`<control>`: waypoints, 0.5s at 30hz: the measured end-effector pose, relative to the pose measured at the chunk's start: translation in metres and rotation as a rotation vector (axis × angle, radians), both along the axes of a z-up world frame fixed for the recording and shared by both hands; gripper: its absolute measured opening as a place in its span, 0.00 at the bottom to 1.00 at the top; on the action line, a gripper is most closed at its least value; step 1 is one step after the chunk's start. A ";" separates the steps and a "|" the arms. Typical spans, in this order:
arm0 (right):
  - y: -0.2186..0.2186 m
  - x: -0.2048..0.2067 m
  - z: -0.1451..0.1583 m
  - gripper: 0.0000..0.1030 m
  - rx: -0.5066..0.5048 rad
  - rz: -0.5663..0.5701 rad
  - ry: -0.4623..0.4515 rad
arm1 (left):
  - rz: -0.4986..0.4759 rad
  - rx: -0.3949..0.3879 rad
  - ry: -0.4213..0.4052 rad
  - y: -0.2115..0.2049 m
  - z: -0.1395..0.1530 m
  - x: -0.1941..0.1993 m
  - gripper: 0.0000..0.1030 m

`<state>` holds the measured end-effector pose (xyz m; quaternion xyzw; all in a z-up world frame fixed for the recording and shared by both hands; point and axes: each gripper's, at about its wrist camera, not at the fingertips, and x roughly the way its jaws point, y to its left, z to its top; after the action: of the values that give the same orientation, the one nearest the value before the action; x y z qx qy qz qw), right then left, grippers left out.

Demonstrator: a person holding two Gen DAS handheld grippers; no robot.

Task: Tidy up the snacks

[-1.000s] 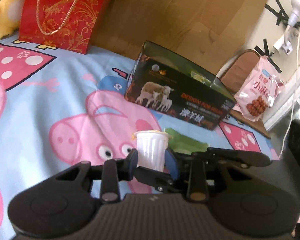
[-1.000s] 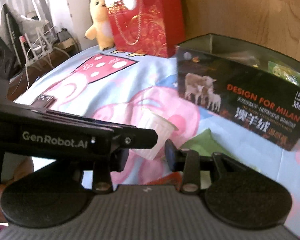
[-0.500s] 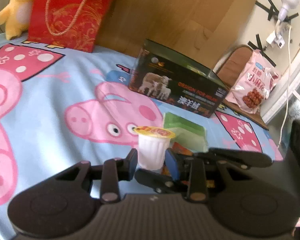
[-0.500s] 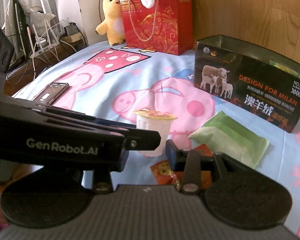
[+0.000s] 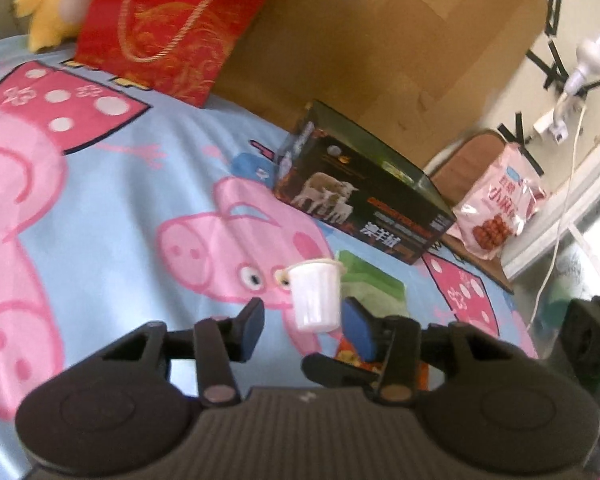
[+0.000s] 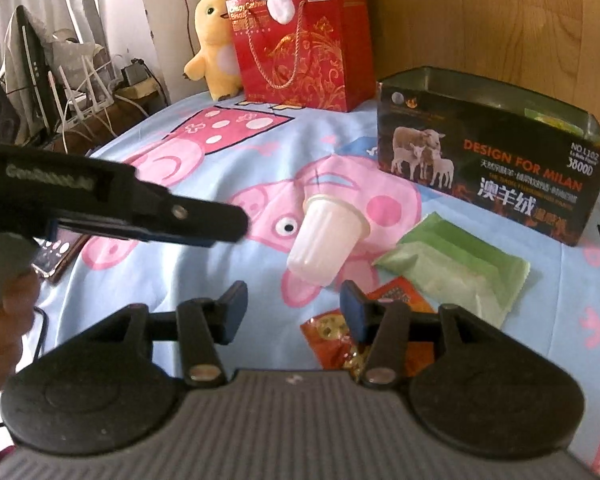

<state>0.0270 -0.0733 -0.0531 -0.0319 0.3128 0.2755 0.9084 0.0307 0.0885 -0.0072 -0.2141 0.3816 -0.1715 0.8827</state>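
Hovering w/ both claws wide apart, gripping nothing: left gripper (image 5: 305, 322), right gripper (image 6: 293, 306). White jelly cup (image 6: 325, 239) tilts between the pads over the pig bedsheet (image 6: 236, 152), contact unclear. Best re-grip mid-body, squarely, before carrying to black sheep box (image 6: 496, 168), near green packet (image 6: 456, 268).

Likely a bedroom: cartoon bedsheet (image 6: 260, 168), plush duck (image 6: 214, 44).

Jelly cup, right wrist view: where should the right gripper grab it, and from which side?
Probably mid-body on the white tapered wall, just short of the wider lid rim. The jelly cup is tipped, narrow base toward the open right gripper, so come in from the base end, one finger on each side. The flared rim should stop it slipping out.
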 end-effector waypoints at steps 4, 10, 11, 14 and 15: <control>-0.004 0.012 0.000 0.52 0.004 -0.015 0.014 | -0.036 0.034 0.022 -0.019 -0.006 0.017 0.40; -0.003 0.026 -0.003 0.34 0.016 0.007 0.040 | -0.050 0.045 0.063 -0.029 -0.015 0.033 0.31; -0.004 0.025 -0.002 0.34 0.024 0.007 0.029 | -0.053 0.044 0.051 -0.030 -0.010 0.034 0.31; -0.013 0.021 0.010 0.34 0.052 0.001 -0.049 | -0.069 0.045 -0.021 -0.035 0.013 0.040 0.31; -0.017 0.018 0.018 0.34 0.061 -0.009 -0.096 | -0.077 0.046 -0.049 -0.039 0.021 0.044 0.31</control>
<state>0.0452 -0.0906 -0.0354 -0.0161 0.2605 0.2789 0.9242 0.0745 0.0491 0.0140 -0.1746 0.3716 -0.2018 0.8892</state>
